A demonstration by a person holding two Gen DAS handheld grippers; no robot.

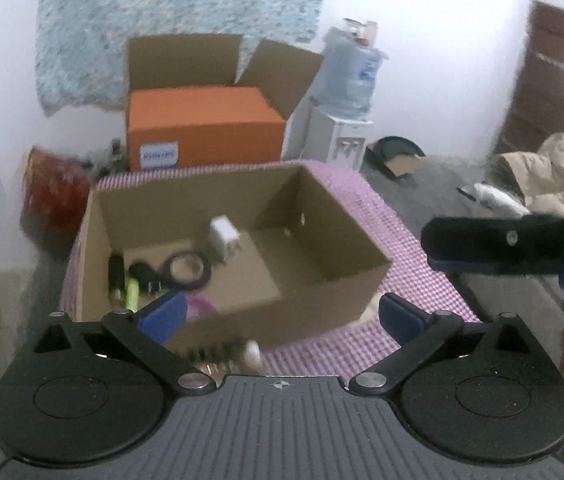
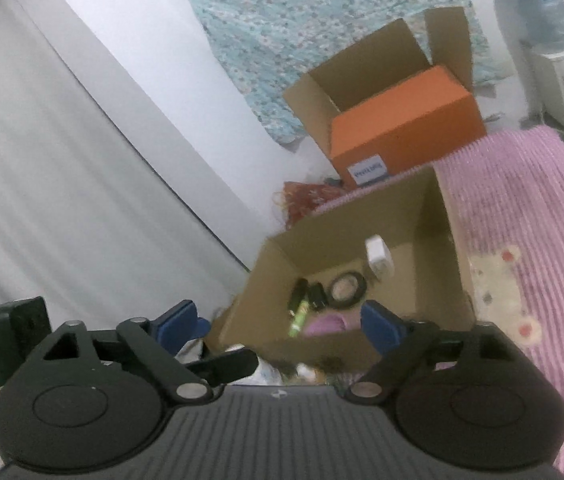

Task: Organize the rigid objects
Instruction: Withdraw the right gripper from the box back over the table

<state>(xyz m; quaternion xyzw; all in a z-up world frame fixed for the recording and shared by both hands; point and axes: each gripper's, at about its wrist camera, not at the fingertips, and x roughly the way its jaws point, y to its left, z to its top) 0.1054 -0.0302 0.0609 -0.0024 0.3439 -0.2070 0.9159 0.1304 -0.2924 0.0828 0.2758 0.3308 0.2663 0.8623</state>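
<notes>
A: Both grippers empty? Left gripper (image 1: 280,314) has its blue pads spread wide, nothing between them.

B: Yep, right gripper (image 2: 280,320) is apart too. Stuff sits in the cardboard box (image 1: 345,216) on the pink mat (image 1: 401,240): white charger (image 1: 224,236), black tape ring (image 1: 188,270), green marker (image 1: 133,294).

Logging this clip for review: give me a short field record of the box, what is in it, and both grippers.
container: open brown cardboard box on a pink ribbed mat
contents: white plug adapter, black tape ring, black cylinder, yellow-green marker, pink item, all toward the box's left side
left gripper: open, nothing between the fingers
right gripper: open, nothing between the fingers
behind: orange carton with raised flaps
image quality: motion blur; small items hard to identify
</notes>
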